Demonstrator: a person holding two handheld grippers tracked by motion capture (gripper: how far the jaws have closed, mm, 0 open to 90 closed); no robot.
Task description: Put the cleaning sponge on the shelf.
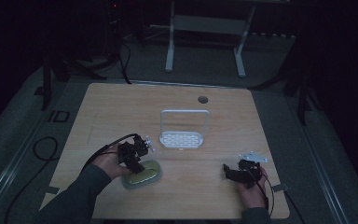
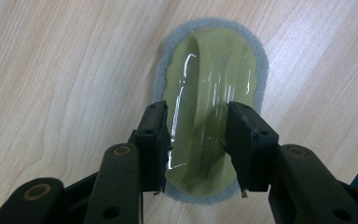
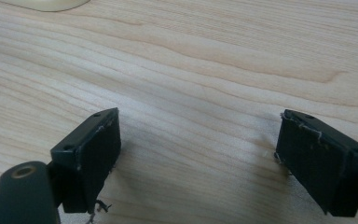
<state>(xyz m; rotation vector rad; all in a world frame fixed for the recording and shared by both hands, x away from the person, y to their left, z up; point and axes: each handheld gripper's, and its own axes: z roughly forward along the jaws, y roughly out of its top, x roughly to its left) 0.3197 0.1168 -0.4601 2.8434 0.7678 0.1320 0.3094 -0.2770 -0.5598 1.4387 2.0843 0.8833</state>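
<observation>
Wooden table (image 1: 214,140), with yellow-green scrubbing pad (image 2: 209,100) lying flat at near left, clamped across its raised handle by left gripper (image 2: 198,140). Right gripper (image 3: 198,156) wide open, nothing held, near right edge.

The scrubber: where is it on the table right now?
In the high view the scrubber lies near the table's front left edge, under the left gripper, in front of the white rack; its yellow handle sits between that gripper's fingers.
</observation>
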